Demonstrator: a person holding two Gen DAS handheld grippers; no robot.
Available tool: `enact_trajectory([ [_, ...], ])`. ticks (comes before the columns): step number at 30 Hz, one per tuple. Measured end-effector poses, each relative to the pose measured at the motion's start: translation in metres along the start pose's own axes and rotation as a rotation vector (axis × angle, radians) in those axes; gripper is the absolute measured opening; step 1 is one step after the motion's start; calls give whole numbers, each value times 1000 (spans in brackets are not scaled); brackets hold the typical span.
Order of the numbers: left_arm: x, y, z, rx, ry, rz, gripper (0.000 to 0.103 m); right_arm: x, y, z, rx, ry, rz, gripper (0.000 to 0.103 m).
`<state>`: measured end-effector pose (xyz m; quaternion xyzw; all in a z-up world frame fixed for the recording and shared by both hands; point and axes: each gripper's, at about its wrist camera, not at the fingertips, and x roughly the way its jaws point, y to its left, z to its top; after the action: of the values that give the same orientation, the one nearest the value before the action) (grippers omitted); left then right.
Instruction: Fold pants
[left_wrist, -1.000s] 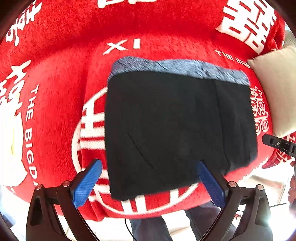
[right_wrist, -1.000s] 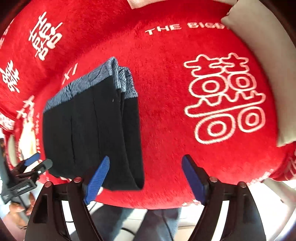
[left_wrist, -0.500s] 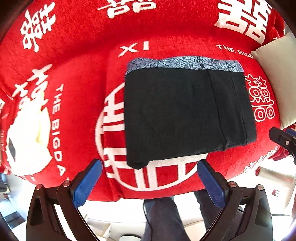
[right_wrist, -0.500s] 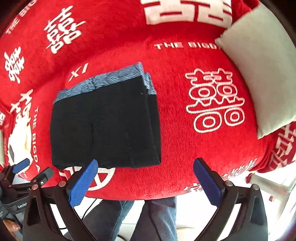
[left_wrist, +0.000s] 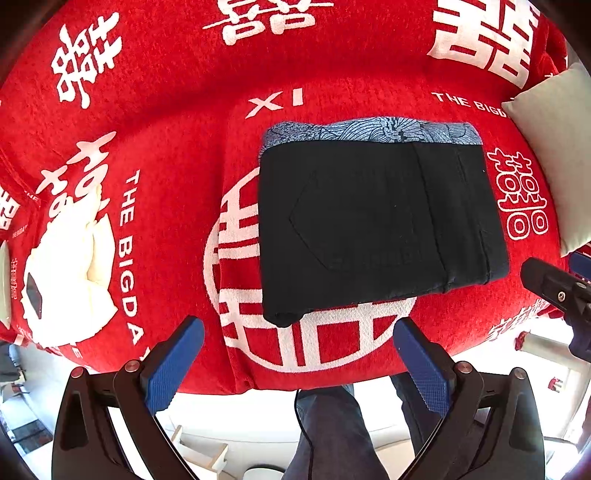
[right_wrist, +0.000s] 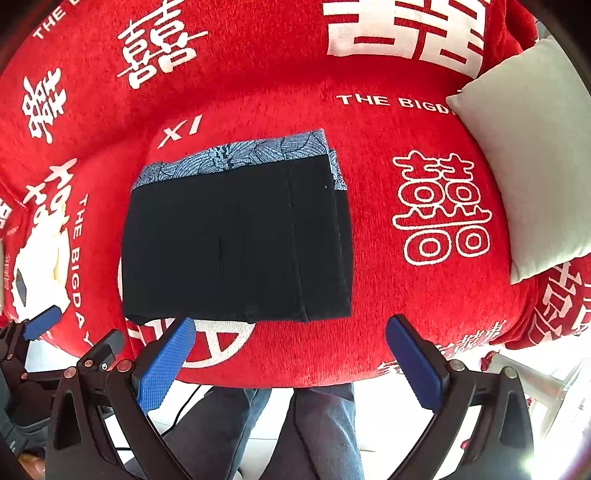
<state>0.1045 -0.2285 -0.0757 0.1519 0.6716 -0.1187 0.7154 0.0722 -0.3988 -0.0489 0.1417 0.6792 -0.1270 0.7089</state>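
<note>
The black pants (left_wrist: 373, 225) lie folded into a flat rectangle on the red cover, with a blue patterned waistband lining (left_wrist: 369, 131) showing along the far edge. They also show in the right wrist view (right_wrist: 236, 243). My left gripper (left_wrist: 299, 363) is open and empty, held back from the pants' near edge, over the front of the seat. My right gripper (right_wrist: 291, 363) is open and empty, also clear of the pants. The right gripper's tip shows in the left wrist view (left_wrist: 554, 288), and the left gripper shows in the right wrist view (right_wrist: 40, 328).
The red cover (left_wrist: 166, 147) with white characters drapes a sofa seat and back. A beige cushion (right_wrist: 528, 147) rests at the right. A white patch (left_wrist: 66, 266) lies at the left. The person's legs (right_wrist: 295, 432) stand before the seat edge.
Both grippers have pulled back and up from the pants, which now look smaller and lie still in their folded shape. Both stayed open.
</note>
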Motion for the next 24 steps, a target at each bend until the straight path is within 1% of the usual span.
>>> enact_trajectory([
  [24,-5,3,3,18,-4,18,103,-4,9,4,-29,8,-30,103],
])
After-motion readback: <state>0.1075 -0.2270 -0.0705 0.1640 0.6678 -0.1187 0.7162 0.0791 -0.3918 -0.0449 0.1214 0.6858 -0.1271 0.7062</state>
